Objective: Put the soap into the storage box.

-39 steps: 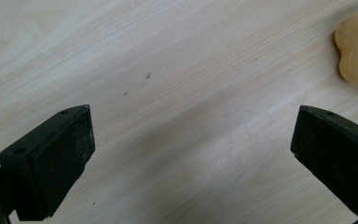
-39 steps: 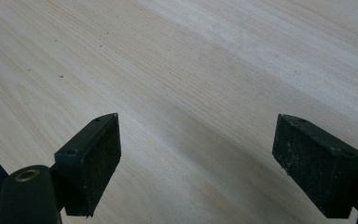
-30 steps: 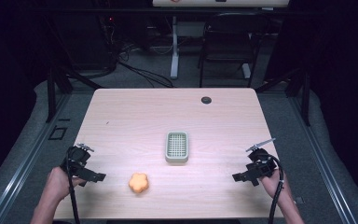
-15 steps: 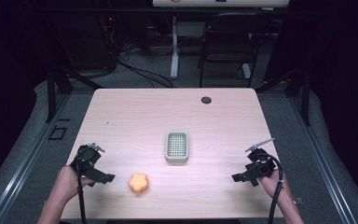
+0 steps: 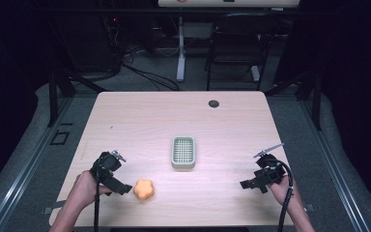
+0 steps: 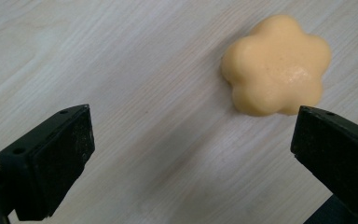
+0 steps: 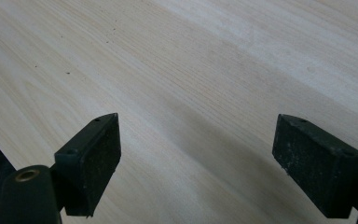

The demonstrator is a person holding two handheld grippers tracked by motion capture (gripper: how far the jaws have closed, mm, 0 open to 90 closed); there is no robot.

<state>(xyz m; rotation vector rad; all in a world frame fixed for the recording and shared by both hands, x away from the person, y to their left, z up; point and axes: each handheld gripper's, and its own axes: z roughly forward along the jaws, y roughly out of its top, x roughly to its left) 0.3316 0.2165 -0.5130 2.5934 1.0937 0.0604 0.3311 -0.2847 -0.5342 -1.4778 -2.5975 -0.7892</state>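
Observation:
An orange flower-shaped soft piece [image 5: 144,189] lies on the pale wooden table [image 5: 140,125] near its front edge, left of centre. My left gripper [image 5: 120,187] is open, just left of the piece and apart from it. Through the left gripper view the piece [image 6: 277,65] sits ahead and to the right, close to the right jaw, with bare wood between the jaws [image 6: 191,154]. My right gripper [image 5: 248,184] is open near the front right of the table, and the right gripper view has bare wood between its jaws [image 7: 196,158].
A small grey-green slotted tray [image 5: 183,152] stands at the table's middle. A dark round grommet [image 5: 214,103] sits near the far edge. Beyond the table are a chair, cables and stand legs on the floor.
My left gripper has moved right across the table, closing in on the orange piece. The right gripper has stayed where it was.

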